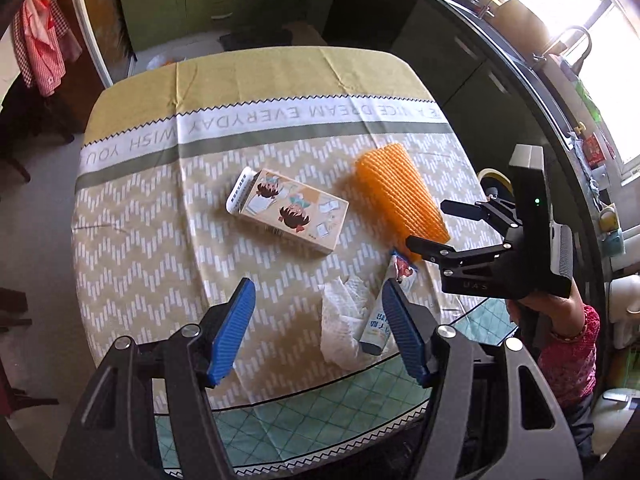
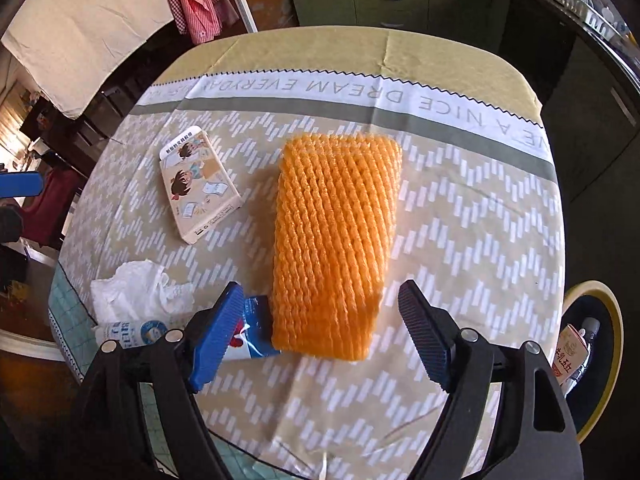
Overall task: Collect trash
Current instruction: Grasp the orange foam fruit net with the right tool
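Though apart, orange foam net beyond right tool

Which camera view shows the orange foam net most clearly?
The right wrist view: the orange foam net lies whole and large at the centre, its ribbed mesh plain. In the left wrist view it appears smaller, off to the right, its near end hidden behind the right gripper.

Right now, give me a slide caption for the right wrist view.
Open right gripper above orange foam net on the patterned table.
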The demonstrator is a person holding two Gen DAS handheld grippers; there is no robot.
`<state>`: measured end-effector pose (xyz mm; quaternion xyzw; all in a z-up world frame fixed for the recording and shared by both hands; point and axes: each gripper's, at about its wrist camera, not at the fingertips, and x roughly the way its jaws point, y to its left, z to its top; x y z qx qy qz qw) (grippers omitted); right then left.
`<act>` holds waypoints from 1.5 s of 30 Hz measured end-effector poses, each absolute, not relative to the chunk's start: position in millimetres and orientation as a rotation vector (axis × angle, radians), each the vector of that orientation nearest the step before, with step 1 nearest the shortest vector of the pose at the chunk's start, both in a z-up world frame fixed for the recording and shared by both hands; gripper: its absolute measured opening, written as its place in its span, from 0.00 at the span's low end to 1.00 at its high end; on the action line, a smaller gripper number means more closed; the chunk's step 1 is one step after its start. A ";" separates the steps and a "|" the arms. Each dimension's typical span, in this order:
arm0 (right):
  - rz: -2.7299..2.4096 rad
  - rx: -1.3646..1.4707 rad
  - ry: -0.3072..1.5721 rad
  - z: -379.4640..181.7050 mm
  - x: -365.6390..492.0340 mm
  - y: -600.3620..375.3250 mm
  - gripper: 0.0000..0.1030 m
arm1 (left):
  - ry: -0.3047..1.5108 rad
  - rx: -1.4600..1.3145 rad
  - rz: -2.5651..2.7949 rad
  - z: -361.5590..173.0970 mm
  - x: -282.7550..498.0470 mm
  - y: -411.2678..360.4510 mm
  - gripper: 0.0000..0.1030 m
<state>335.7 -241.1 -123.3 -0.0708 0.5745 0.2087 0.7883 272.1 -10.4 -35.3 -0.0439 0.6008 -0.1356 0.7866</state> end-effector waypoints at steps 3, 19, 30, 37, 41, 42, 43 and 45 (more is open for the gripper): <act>0.418 -0.209 1.246 -133.4 338.2 -230.5 0.78 | 1.319 -0.115 -0.282 -46.3 278.1 -7.5 0.61; 0.414 -0.185 1.172 -99.3 316.6 -281.2 0.17 | 1.431 -0.127 -0.213 -89.1 332.5 -34.8 0.65; 0.466 -0.169 1.187 -105.1 300.0 -308.5 0.17 | 1.525 -0.506 0.060 -145.7 354.2 -17.3 0.65; 0.486 -0.144 1.185 -110.0 299.1 -319.6 0.17 | 1.505 -0.600 0.164 -156.6 373.9 -24.7 0.70; 0.499 -0.135 1.179 -109.2 296.5 -325.6 0.18 | 1.521 -0.508 0.201 -158.6 386.6 -36.3 0.73; 0.501 -0.134 1.178 -108.4 295.7 -326.9 0.21 | 1.529 -0.466 0.203 -159.5 389.7 -40.7 0.73; 0.502 -0.134 1.176 -107.7 294.2 -327.8 0.21 | 1.541 -0.424 0.201 -160.7 392.1 -45.6 0.73; 0.505 -0.136 1.174 -106.4 291.5 -329.4 0.21 | 1.570 -0.343 0.191 -163.1 396.1 -54.5 0.73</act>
